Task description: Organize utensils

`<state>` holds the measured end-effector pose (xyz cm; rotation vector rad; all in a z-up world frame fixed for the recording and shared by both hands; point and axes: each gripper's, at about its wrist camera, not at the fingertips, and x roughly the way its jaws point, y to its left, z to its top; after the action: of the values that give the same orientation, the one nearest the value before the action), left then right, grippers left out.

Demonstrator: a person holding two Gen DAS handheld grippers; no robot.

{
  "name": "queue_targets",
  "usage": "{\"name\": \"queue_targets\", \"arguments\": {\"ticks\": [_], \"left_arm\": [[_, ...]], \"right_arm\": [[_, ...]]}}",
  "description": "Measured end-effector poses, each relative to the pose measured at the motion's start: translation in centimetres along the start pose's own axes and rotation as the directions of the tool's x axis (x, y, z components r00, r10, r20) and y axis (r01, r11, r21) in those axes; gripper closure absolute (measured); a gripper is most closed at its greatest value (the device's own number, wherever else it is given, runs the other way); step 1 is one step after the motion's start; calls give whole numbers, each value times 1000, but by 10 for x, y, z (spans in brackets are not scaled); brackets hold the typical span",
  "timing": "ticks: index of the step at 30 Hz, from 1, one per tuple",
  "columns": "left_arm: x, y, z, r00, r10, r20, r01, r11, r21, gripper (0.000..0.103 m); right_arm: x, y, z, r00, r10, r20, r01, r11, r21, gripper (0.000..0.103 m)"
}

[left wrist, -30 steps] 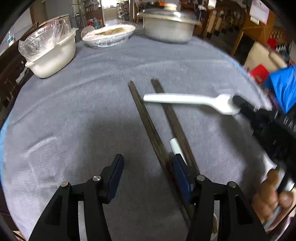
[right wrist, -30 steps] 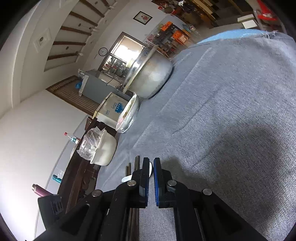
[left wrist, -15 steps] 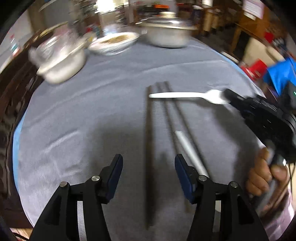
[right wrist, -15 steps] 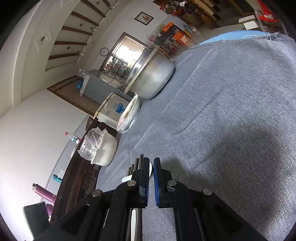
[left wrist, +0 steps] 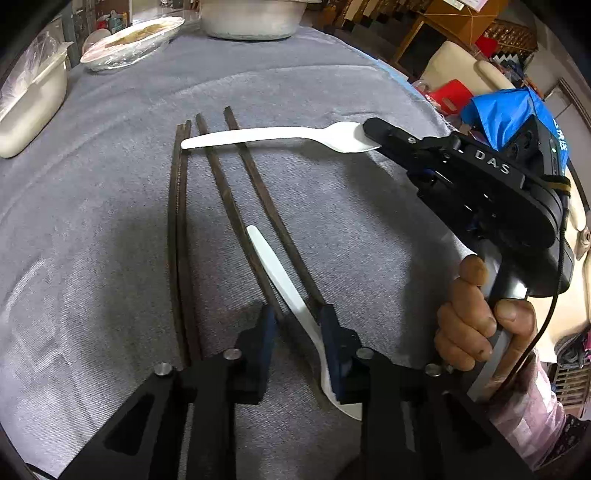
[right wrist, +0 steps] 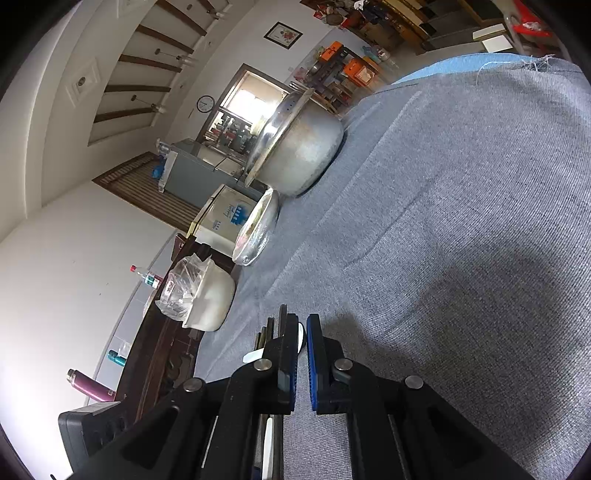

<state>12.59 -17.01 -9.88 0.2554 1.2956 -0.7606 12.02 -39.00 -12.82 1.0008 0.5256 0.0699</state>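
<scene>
Several dark chopsticks (left wrist: 221, 192) lie side by side on the grey tablecloth (left wrist: 110, 229). My right gripper (left wrist: 369, 138) is shut on the head of a white plastic fork (left wrist: 280, 136) and holds it crosswise over the chopsticks' far ends; the fork's head shows between the pads in the right wrist view (right wrist: 301, 338). A second white plastic utensil (left wrist: 284, 288) lies between two chopsticks. My left gripper (left wrist: 297, 328) stands partly closed around this utensil and one chopstick, with gaps at both pads.
At the far edge stand a metal pot (left wrist: 251, 18), a wrapped dish (left wrist: 129, 40) and a white bowl with plastic wrap (left wrist: 26, 99). The table's right edge (left wrist: 421, 96) drops off toward chairs and a blue bag (left wrist: 506, 110).
My left gripper has moved forward and narrowed its jaws around the second white utensil. My right gripper still holds the fork over the chopsticks' far ends.
</scene>
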Motion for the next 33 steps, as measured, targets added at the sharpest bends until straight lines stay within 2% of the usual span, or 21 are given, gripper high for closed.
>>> {"name": "queue_targets", "arguments": {"ticks": [4, 6, 10, 13, 17, 26, 33], "left_arm": [[-9, -6, -6, 999, 35, 24, -36, 999, 27, 78], [-15, -9, -8, 999, 16, 43, -17, 999, 37, 78], [-4, -13, -3, 999, 33, -1, -33, 998, 50, 79], [-9, -12, -5, 1000, 11, 6, -11, 999, 51, 79], [-4, -8, 2, 1000, -30, -7, 30, 999, 29, 90], [-3, 6, 15, 997, -38, 71, 38, 999, 1, 99], [-20, 25, 7, 989, -32, 141, 42, 997, -70, 99]], "right_arm": [[0, 0, 0, 1000, -1, -1, 1, 1000, 2, 98], [0, 0, 0, 1000, -1, -1, 1, 1000, 4, 98], [0, -1, 0, 1000, -3, -1, 3, 1000, 5, 98], [0, -1, 0, 1000, -4, -2, 4, 1000, 9, 98], [0, -3, 0, 1000, -2, -5, 2, 1000, 14, 98], [-1, -2, 0, 1000, -2, -1, 2, 1000, 6, 98], [-3, 0, 0, 1000, -3, 11, 3, 1000, -7, 98]]}}
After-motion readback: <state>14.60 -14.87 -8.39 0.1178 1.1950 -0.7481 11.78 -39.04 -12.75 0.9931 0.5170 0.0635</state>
